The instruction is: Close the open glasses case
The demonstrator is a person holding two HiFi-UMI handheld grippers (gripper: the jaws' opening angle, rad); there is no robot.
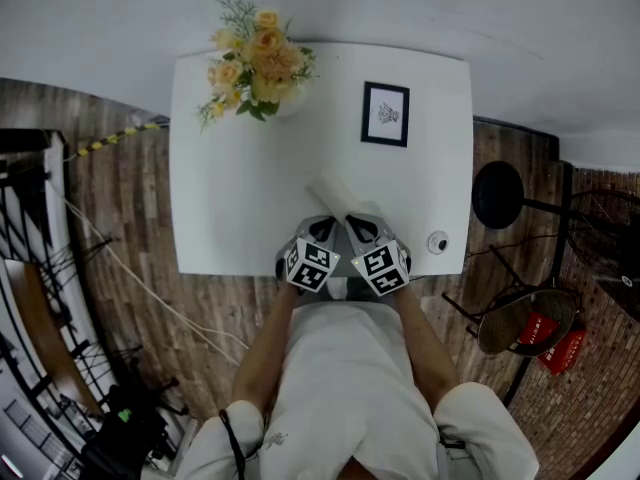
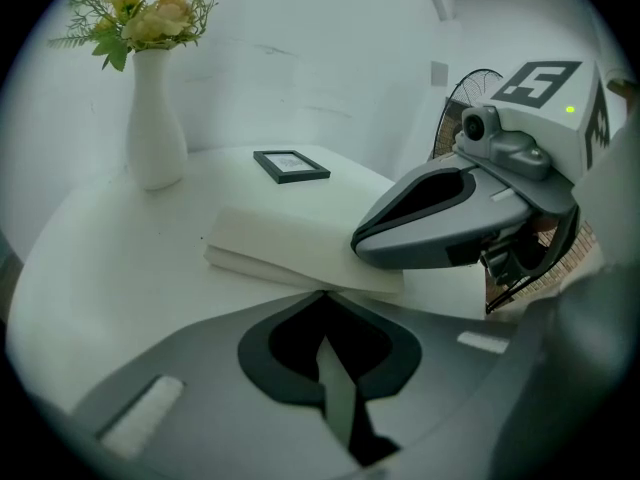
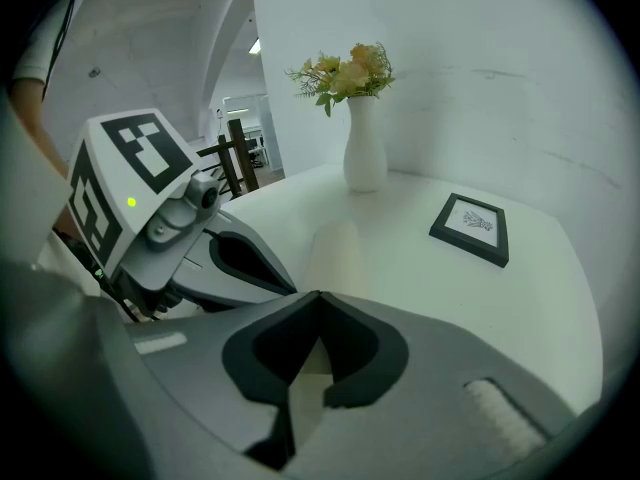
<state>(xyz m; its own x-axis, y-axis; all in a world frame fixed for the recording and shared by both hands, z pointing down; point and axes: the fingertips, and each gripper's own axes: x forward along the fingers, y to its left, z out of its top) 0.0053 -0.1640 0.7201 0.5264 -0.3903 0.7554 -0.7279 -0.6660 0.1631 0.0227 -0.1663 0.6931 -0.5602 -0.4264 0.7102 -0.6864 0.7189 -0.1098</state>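
Holding both tongs low over the white surface (image 1: 240, 208), side by side at the near end of the glasses case (image 1: 338, 198). L tongs (image 2: 322, 298): jaws together, tips meeting, nothing betw. them, case lying just beyond the tips. R tongs (image 3: 318, 296): jaws pressed together too, empty, nose at that same end of the case; can't tell if it's touching. Case is cream, long, lying flat, lid looks down on its base w/ a thin seam along the side. Beyond the case, a black picture frame (image 1: 385, 114); beyond & left of the case, a vase of yellow flowers (image 1: 258, 63). Small round thing (image 1: 437, 242) right of the case, nr the surface edge.
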